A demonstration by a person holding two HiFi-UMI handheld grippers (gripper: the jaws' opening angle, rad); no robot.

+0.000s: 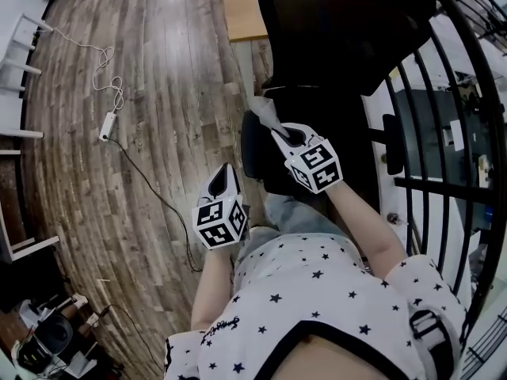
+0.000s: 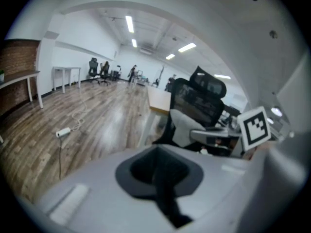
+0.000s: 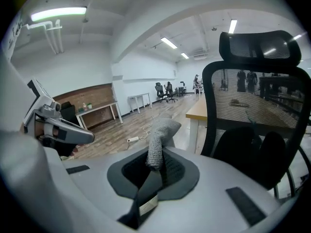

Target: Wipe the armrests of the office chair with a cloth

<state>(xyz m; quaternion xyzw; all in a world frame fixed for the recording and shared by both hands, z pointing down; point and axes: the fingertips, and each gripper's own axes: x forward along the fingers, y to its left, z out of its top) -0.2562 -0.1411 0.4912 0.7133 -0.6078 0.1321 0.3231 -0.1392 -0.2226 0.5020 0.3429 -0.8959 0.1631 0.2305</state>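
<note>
Bright, even indoor lighting; heavy fisheye distortion.
Glare from white ceiling strip lights [image 2: 129,23] lies on the brown wood-plank floor [image 1: 170,30]; left gripper view soft throughout, left claw [image 2: 163,183] blurred; grey knitted cloth [image 3: 156,140] sharp; corners vignetted black.

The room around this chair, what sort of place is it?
Most likely an open-plan office: a mesh chair by a desk, a long plank floor, and ceiling strip lights over far chairs and a table.
</note>
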